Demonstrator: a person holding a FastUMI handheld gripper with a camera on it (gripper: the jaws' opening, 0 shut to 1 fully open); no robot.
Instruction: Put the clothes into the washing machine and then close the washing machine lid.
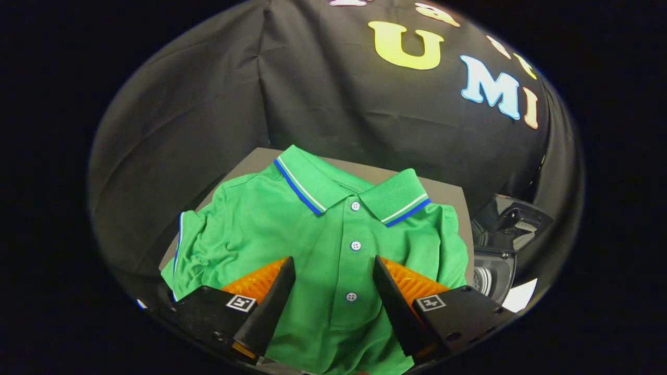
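Polo shirt (333, 234) flat, collar pointing away; fingers (271, 297) spread astride placket

Polo shirts: one, green polo shirt (318, 245), spread flat on the tabletop (448, 195)
Shirt buttons: three, in a row down the placket
Tongs (333, 265): one pair, two fingers spread apart over the shirt
Washing machines: one washing machine (495, 260), to the right

Overhead light, bright on the green cotton polo shirt (333, 229), falling off fast toward 9 and 3 o'clock. Strong fisheye bending at edges. Focus sharp centrally; gripper (333, 268) fingers spread, casting soft shadows.
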